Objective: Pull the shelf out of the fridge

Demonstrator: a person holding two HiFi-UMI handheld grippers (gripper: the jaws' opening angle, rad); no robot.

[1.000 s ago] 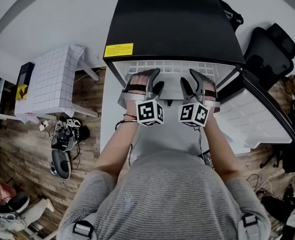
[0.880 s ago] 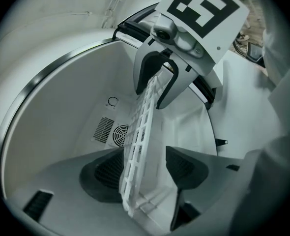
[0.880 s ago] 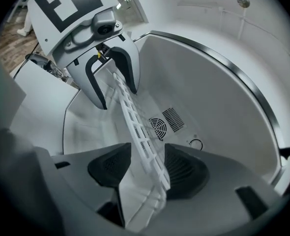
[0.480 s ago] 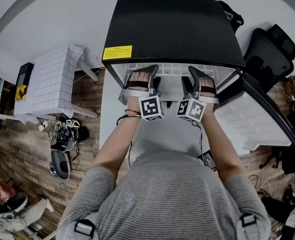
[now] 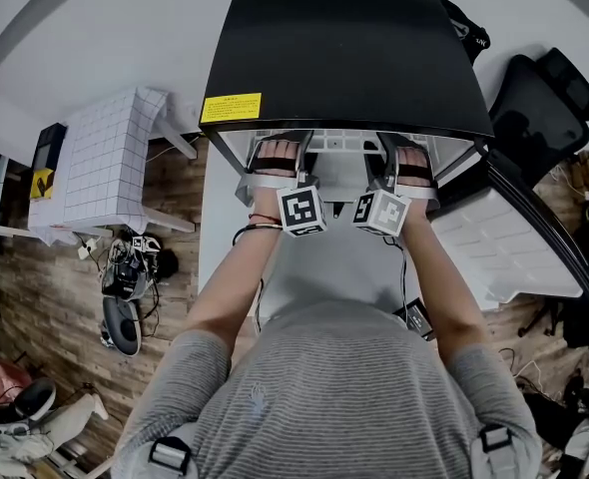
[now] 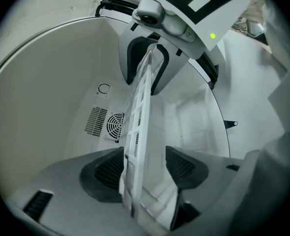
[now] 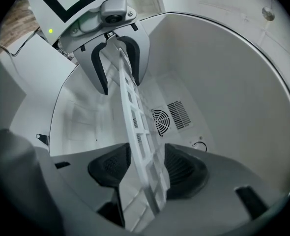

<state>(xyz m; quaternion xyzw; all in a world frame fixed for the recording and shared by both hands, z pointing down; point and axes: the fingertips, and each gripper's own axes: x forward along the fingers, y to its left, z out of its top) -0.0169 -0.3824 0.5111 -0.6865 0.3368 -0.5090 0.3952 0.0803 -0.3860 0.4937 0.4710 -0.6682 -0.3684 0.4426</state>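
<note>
I look down on a black mini fridge [image 5: 344, 58] whose door [image 5: 514, 238] hangs open to the right. A white grid shelf [image 5: 339, 143] shows just under its top edge. Both grippers reach inside. My left gripper [image 5: 278, 158] straddles the shelf's front edge [image 6: 137, 132]: its left pad [image 6: 105, 168] lies against the shelf and a gap remains at the right pad. My right gripper [image 5: 399, 158] also has the shelf [image 7: 135, 127] between its jaws, against the right pad [image 7: 184, 168] with a narrow gap on the left. Each gripper view shows the other gripper round the same edge.
A fan vent [image 6: 116, 126] sits in the fridge's white rear wall. A white tiled box [image 5: 100, 168] stands to the left and a black office chair [image 5: 539, 98] to the right. Cables and gear [image 5: 130, 267] lie on the wood floor.
Both grippers have moved forward into the fridge, from in front of the opening to under its top edge, with the shelf's front edge now between their jaws.
</note>
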